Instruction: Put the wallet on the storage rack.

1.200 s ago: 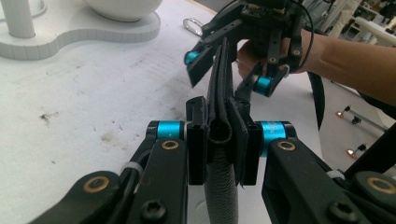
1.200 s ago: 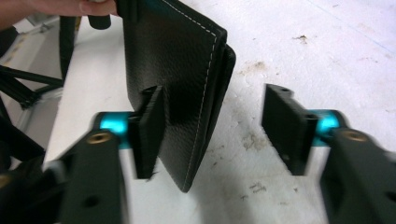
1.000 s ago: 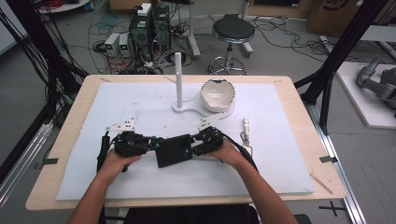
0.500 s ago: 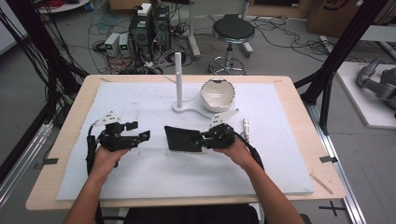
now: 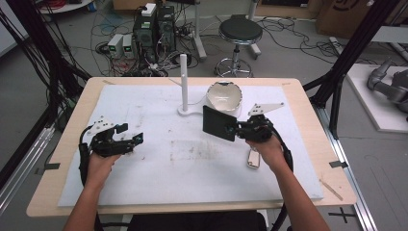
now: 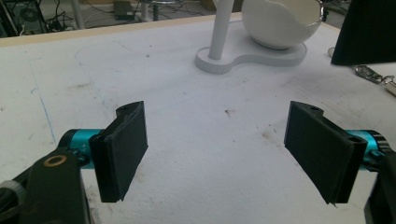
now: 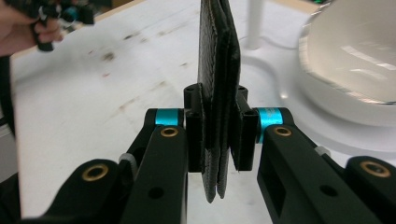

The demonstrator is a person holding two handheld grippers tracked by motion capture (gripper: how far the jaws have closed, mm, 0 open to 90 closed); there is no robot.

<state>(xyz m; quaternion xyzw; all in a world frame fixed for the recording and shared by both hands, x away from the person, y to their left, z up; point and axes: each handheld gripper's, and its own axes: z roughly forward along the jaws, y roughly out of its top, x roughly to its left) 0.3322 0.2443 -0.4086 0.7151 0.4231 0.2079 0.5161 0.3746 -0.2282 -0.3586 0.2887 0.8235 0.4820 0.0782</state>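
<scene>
Since a second ago, both tongs shared the black wallet (image 5: pixel 219 123) at mid-surface; now left tongs (image 5: pixel 131 140) have let go, jaws wide and empty, and right tongs (image 5: pixel 233 129) carry it alone, clamped shut on its edge, raised beside the white bowl (image 5: pixel 223 97). Wallet stands on edge, long axis upright, free end toward the stand. Judgement: keep grip firm, clear the post (image 5: pixel 183 77) before lowering.
</scene>
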